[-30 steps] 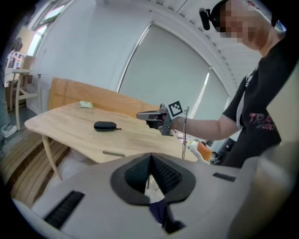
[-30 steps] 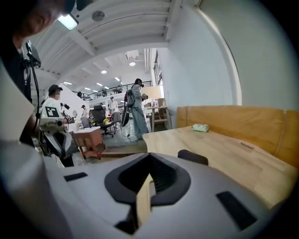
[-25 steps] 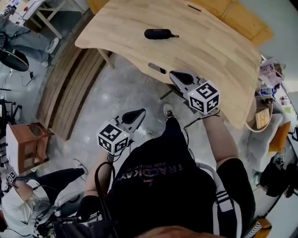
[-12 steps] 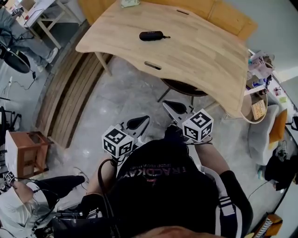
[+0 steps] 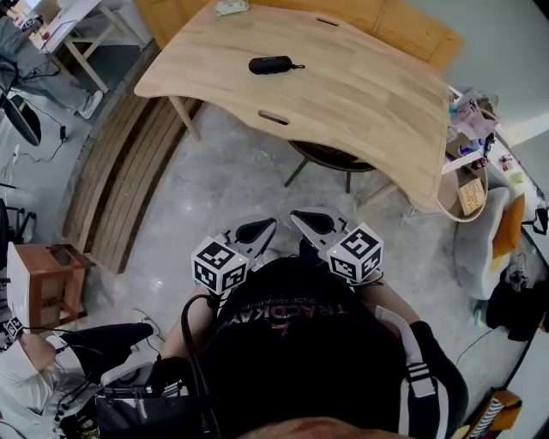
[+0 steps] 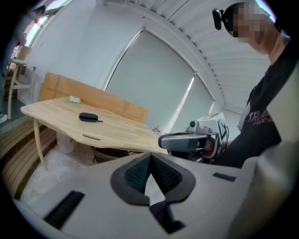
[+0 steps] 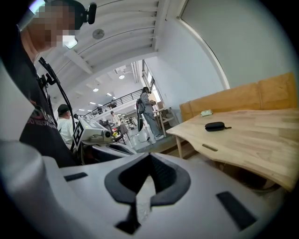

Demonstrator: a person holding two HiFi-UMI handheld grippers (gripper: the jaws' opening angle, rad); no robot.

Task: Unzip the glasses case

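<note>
The black zipped glasses case (image 5: 270, 64) lies near the far side of the light wooden table (image 5: 360, 94). It also shows small and distant in the left gripper view (image 6: 88, 117) and in the right gripper view (image 7: 215, 126). My left gripper (image 5: 257, 230) and right gripper (image 5: 304, 221) hang side by side close to my chest, over the floor and well short of the table. The left gripper (image 6: 150, 156) has its jaws shut with nothing between them. So has the right gripper (image 7: 148, 156). Each gripper shows in the other's view, the right gripper (image 6: 187, 140) and the left gripper (image 7: 96, 135).
A dark chair (image 5: 330, 159) is tucked under the table's near edge. A small pale thing (image 5: 230, 7) lies at the table's far edge. A wooden stool (image 5: 43, 283) and a seated person (image 5: 51, 360) are at the left, a cluttered cart (image 5: 472, 129) at the right.
Both grippers have drawn back from the table's near edge toward my body, the right one further. The table and the case now lie farther off.
</note>
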